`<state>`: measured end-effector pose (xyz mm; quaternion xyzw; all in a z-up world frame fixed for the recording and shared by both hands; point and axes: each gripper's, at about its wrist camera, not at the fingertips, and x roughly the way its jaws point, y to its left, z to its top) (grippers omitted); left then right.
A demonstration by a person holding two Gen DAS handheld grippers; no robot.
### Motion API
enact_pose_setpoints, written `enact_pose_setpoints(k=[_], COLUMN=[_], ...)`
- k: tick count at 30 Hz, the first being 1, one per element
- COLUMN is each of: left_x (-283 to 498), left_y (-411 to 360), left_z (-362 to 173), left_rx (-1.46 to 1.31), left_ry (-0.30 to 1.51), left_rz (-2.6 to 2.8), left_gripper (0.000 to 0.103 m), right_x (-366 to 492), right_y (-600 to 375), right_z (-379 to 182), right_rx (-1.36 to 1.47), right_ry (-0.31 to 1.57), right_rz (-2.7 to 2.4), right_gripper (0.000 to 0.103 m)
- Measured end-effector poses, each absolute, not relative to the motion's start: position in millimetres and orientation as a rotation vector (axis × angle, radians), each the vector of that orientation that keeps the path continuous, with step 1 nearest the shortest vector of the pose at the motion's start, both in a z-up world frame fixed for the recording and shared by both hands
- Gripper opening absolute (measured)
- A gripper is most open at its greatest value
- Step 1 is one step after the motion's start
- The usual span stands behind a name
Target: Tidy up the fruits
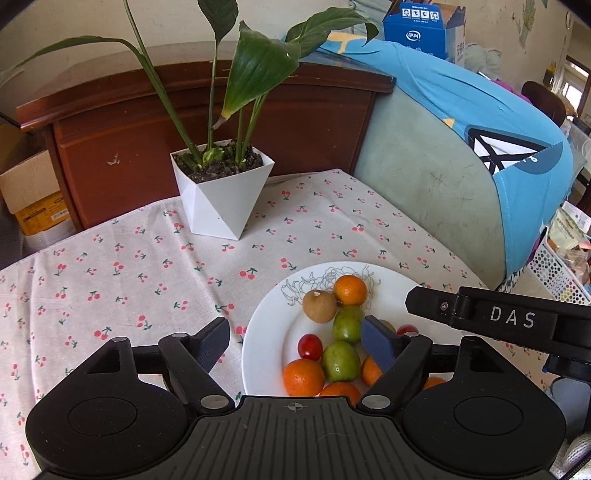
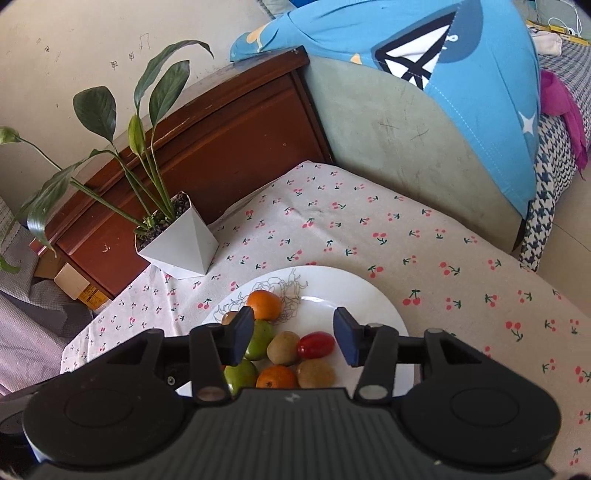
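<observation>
**Fruit heaped on one plate, both tongs spread and empty**

You have one white plate [image 1: 266, 343] on the cherry-print tablecloth [image 1: 122, 266], and all the fruit you can see sits on it.

From your left wrist camera, count four oranges in sight: one [image 1: 350, 290] at the pile's 12 o'clock, one [image 1: 303, 376] at 7 o'clock, and two more partly hidden low in the heap. Two green fruits [image 1: 340, 361] lie in the middle, one brown fruit [image 1: 319, 305] at 11 o'clock, and one red cherry tomato [image 1: 309, 346] at 9 o'clock; a second red fruit [image 1: 408, 328] peeks out at 3 o'clock.

Your left gripper [image 1: 297, 345] stands wide apart, nothing between its fingers. Your right gripper [image 2: 293, 341] hangs parted above the pile, pads touching no fruit.

Only the right wrist view shows the long red tomato [image 2: 316, 344] whole, with two brown-green fruits [image 2: 283, 347] beside it. Only the left view shows the blue carton [image 1: 419, 31] at 1 o'clock. One potted plant [image 1: 223, 192] stands at 11 o'clock from the plate.
</observation>
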<state>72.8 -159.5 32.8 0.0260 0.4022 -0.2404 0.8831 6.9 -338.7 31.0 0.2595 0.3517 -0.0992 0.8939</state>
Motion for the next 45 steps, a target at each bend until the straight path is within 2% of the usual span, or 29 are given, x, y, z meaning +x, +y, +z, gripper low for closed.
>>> enact_pose_setpoints(k=[6,8,11,14,19,33,45], left_x=[54.2,49.5,42.8,36.4,26.5,7.1,7.8], left_y=[-152.4,-149.0,-145.4,-141.4,-136.2,-128.3,-130.8], left_z=[41.8,40.5,37.3,35.9,35.1,21.9,20.7], left_rx=[0.088,0.086,0.092,0.098,0.114,0.177,0.217], left_ry=[0.833,0.847,0.873,0.886,0.896,0.953,0.950], left_rz=[-0.466,-0.459,-0.440,-0.427,-0.406,-0.341,-0.324], left_gripper=[0.088,0.088,0.089,0.089,0.089,0.091,0.094], right_x=[-8.9,-15.3,-26.4,-36.4,-48.8,-71.9,-69.1], right_y=[-327.5,-324.7,-318.0,-312.5,-306.4,-294.9,-295.7], right_z=[38.7,39.4,42.0,42.3,39.7,24.6,20.9], right_rx=[0.512,0.508,0.462,0.435,0.445,0.451,0.423], right_ry=[0.739,0.747,0.748,0.758,0.774,0.849,0.864], right_rz=[-0.217,-0.232,-0.258,-0.279,-0.282,-0.373,-0.425], right_gripper=[0.061,0.067,0.069,0.076,0.077,0.089,0.092])
